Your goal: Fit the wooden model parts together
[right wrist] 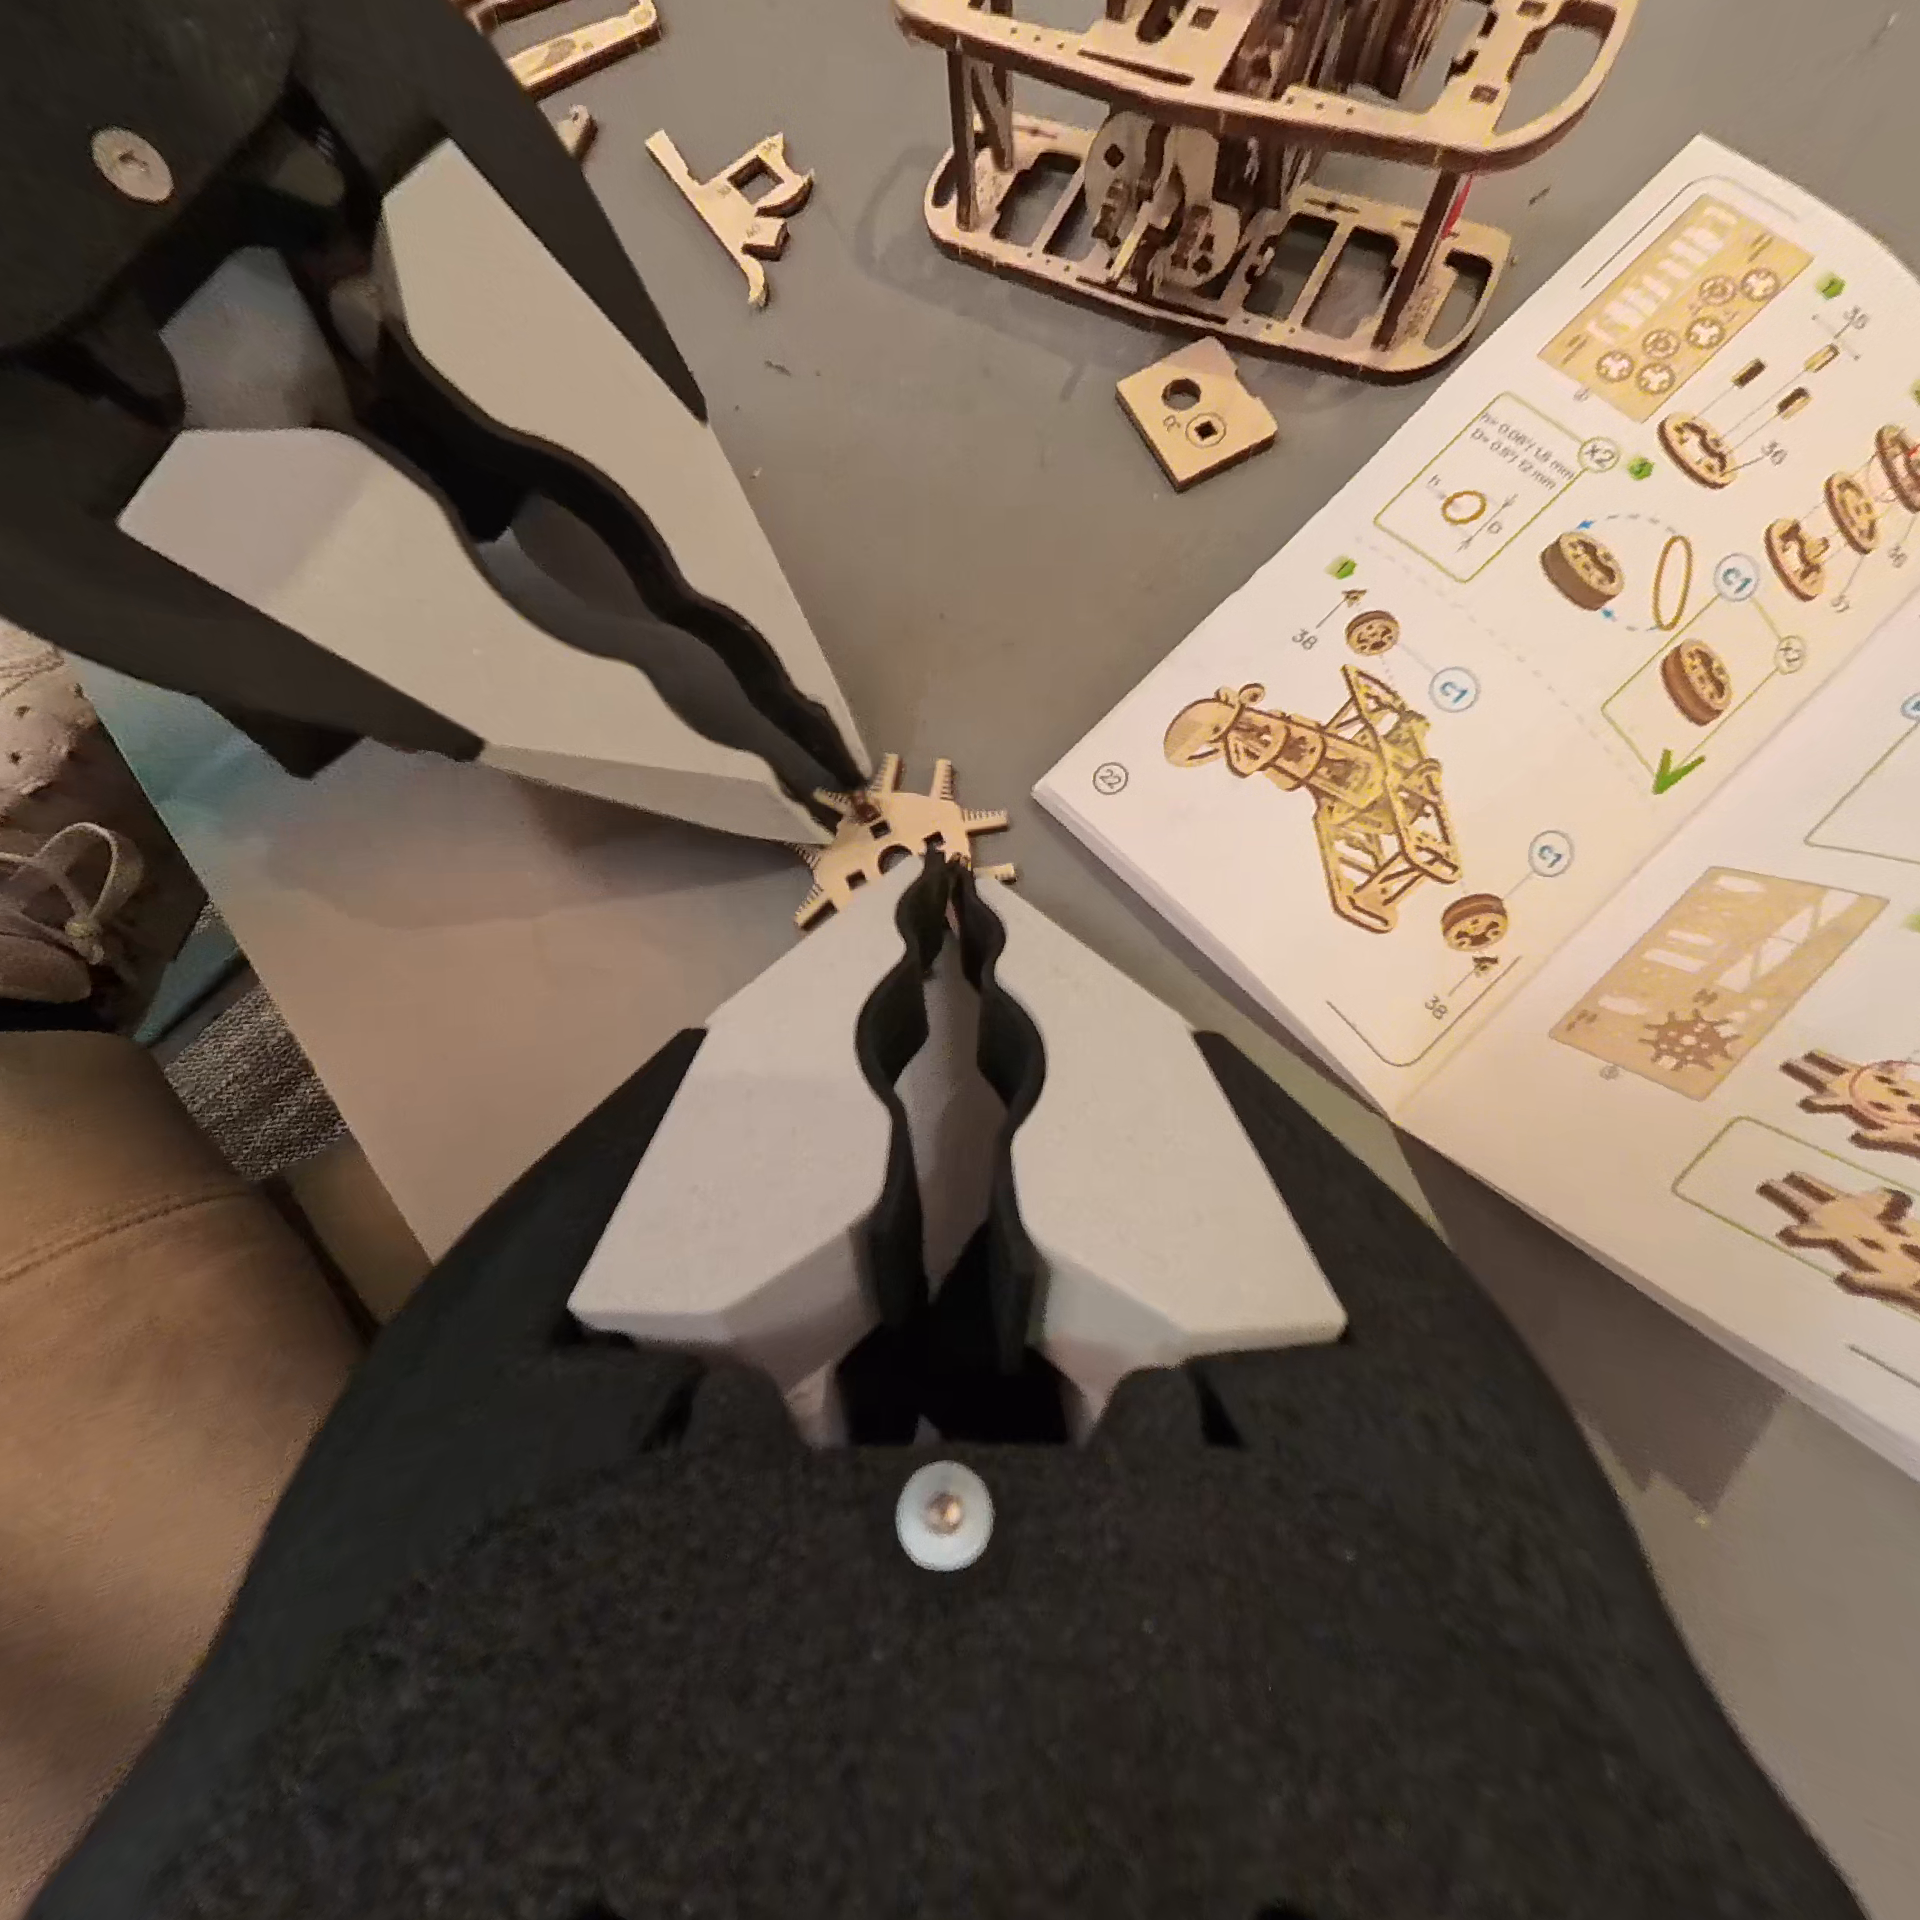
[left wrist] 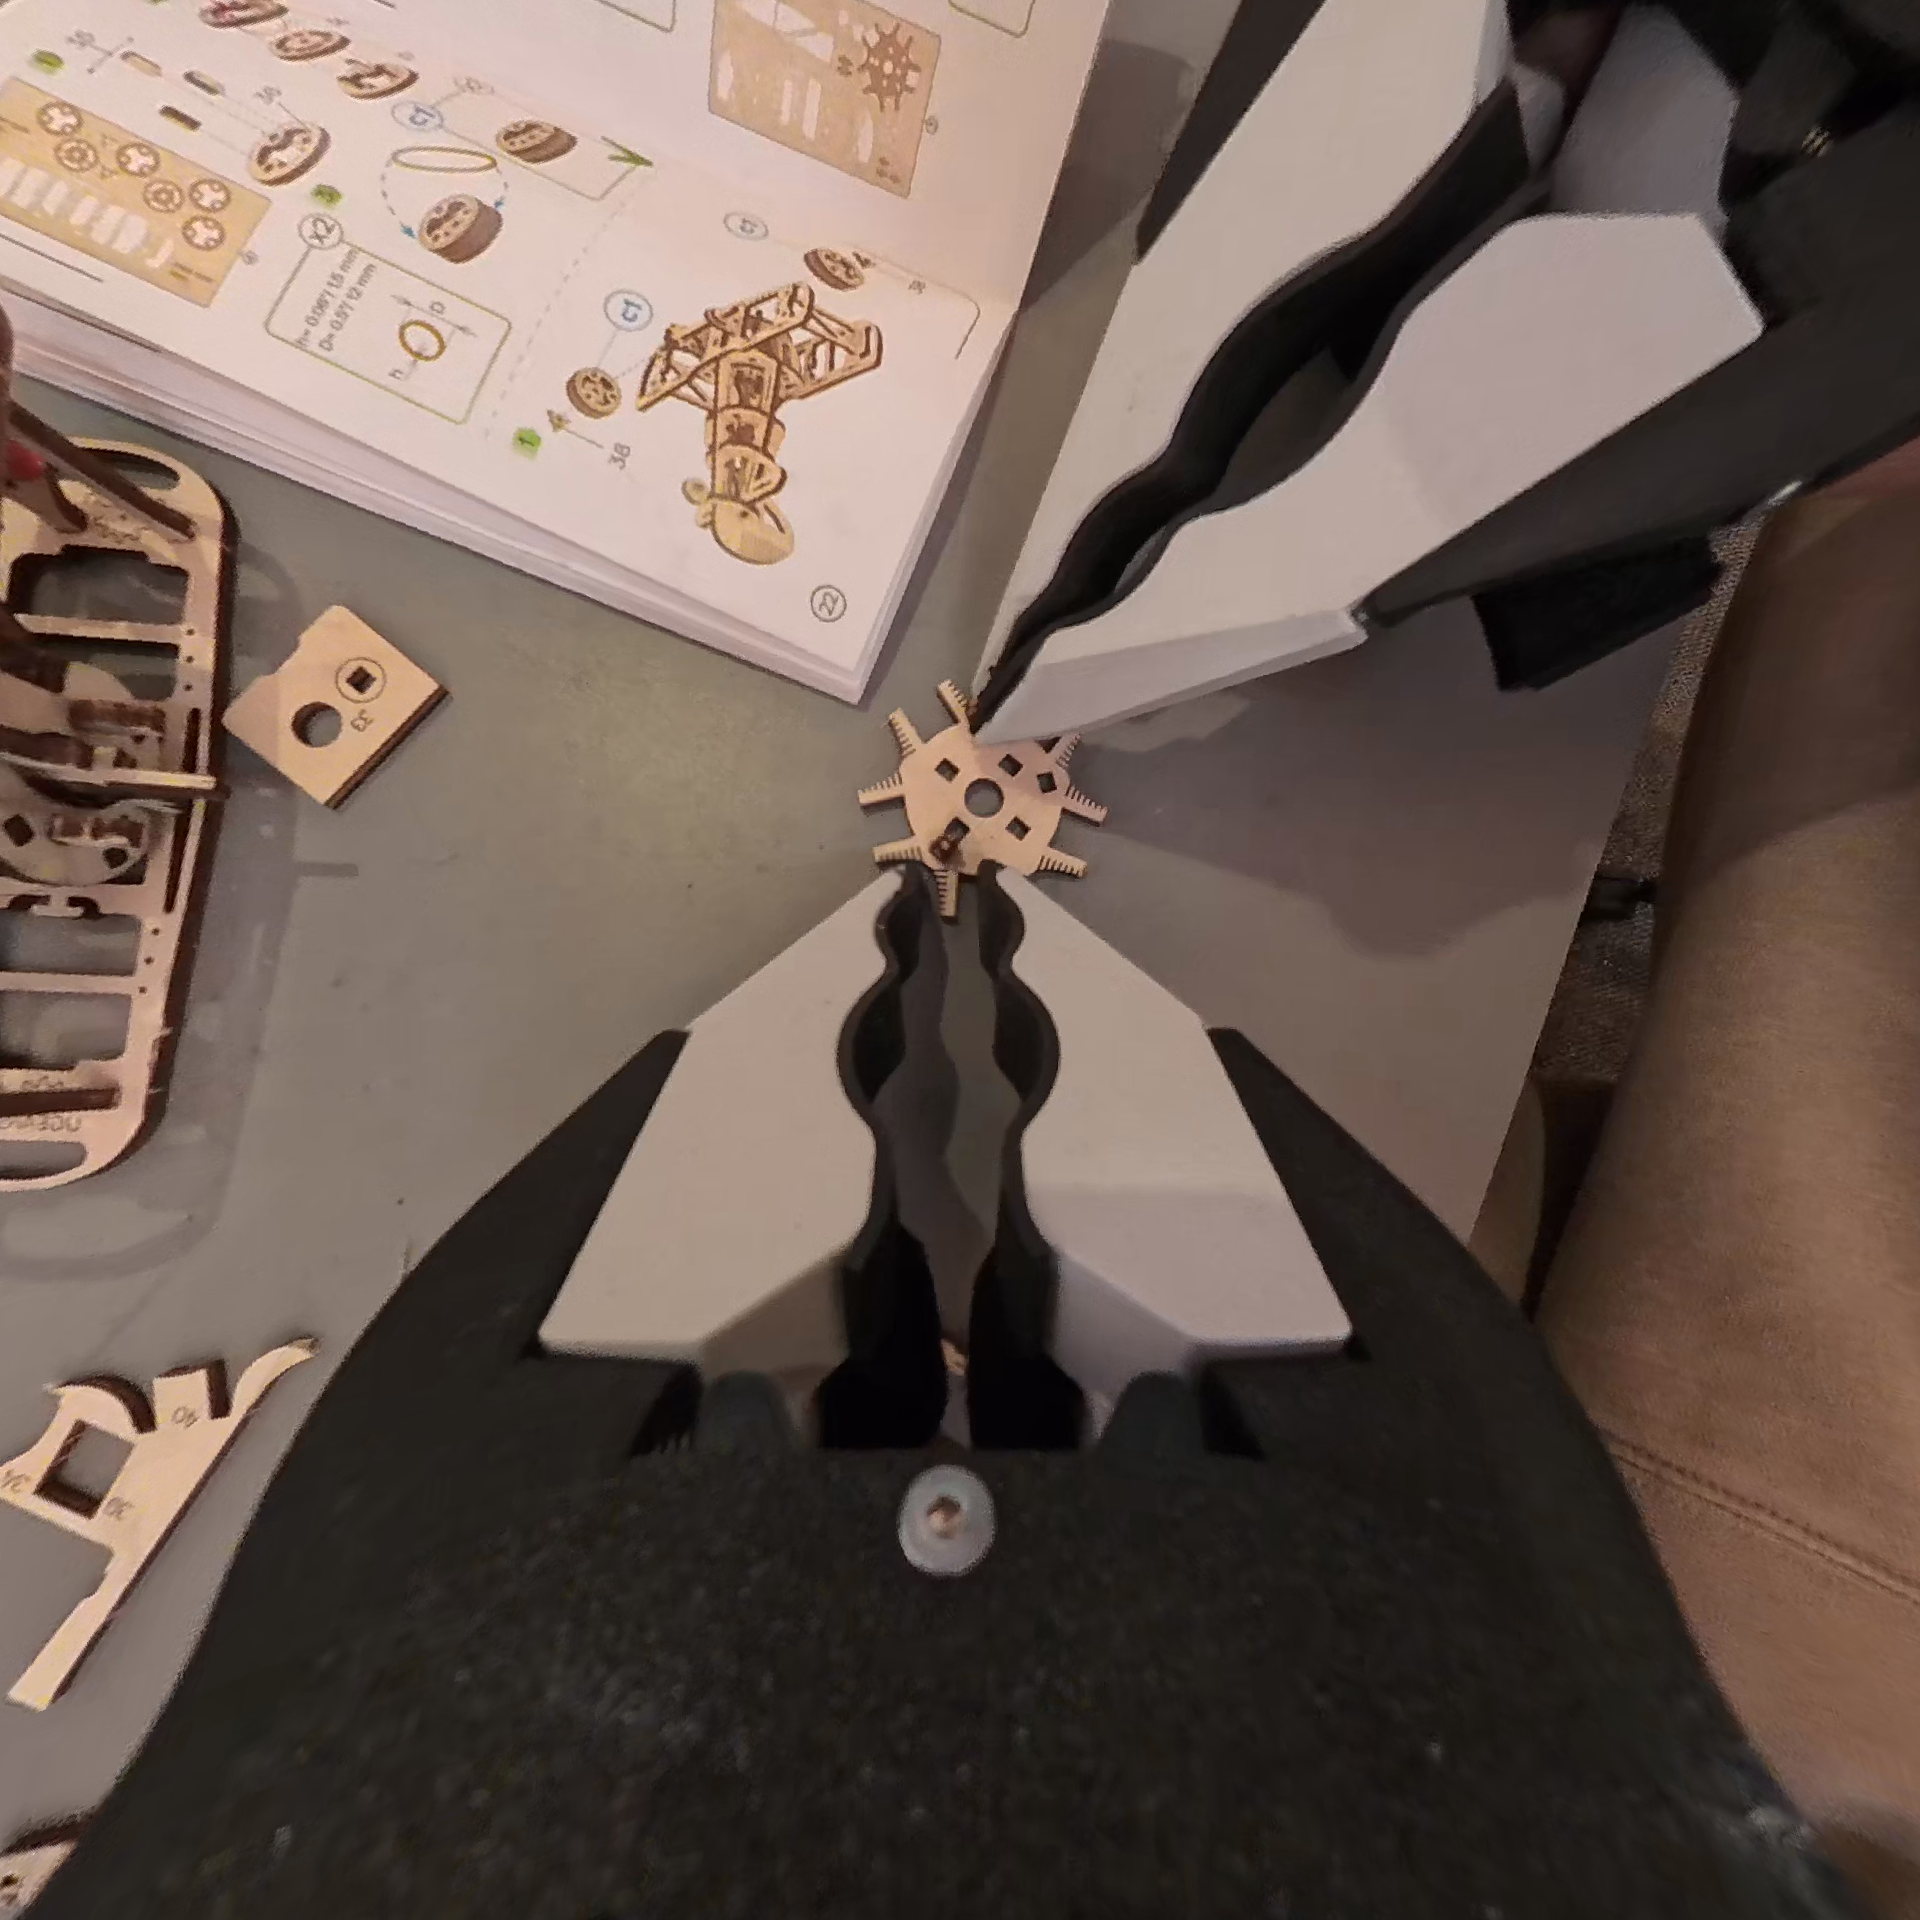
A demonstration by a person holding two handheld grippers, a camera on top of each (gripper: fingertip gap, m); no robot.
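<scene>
A small flat wooden wheel (left wrist: 1013, 784) with comb-like spokes and square holes is held just above the grey table between both grippers. My left gripper (left wrist: 948, 883) is shut on a spoke at the wheel's near edge. My right gripper (left wrist: 987, 712) comes in from the upper right and pinches the opposite rim. In the right wrist view the wheel (right wrist: 878, 826) sits between my right gripper (right wrist: 940, 868), shut on its near edge, and my left gripper (right wrist: 847, 800), shut on its far left edge. A tiny dark peg sits in one square hole.
An open instruction booklet (left wrist: 623, 312) (right wrist: 1507, 727) lies beside the wheel. A square wooden plate (left wrist: 332, 707) (right wrist: 1195, 410), a partly built wooden frame model (left wrist: 94, 810) (right wrist: 1247, 177) and loose flat parts (left wrist: 135, 1455) (right wrist: 738, 197) lie on the table. A beige cushion (left wrist: 1766, 1039) borders the table edge.
</scene>
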